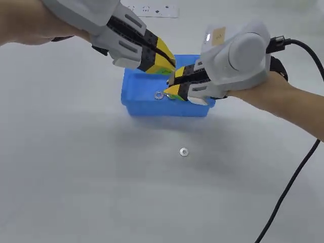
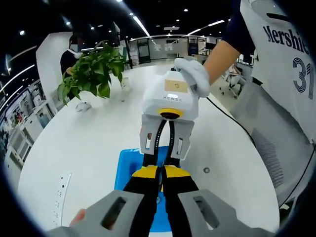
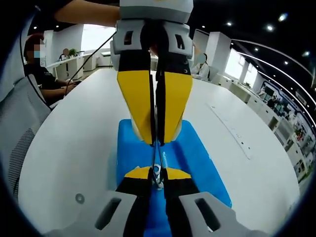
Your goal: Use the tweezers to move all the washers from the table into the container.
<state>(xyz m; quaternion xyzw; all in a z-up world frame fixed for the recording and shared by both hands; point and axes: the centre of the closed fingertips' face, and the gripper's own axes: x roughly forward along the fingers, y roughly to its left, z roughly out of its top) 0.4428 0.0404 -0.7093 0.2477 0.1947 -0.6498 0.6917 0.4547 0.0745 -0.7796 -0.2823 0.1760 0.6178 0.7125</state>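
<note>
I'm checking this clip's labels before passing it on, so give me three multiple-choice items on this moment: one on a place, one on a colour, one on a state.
1. Where does the washer outside the container lie?
A. On the table, on the camera's side of the container
B. On the container's rim
C. Beside the cable

2. What colour is the container?
A. Red
B. Green
C. Blue

3. How do the left gripper's jaws stand?
A. Spread wide
B. Close together
C. One jaw missing

Answers:
1: A. The washer lies flat on the table, apart from the container.
2: C. Its walls are plainly blue.
3: B. In the right gripper view, the left gripper has only a slit between its jaws, and the thin tweezers come out of that slit.
</note>
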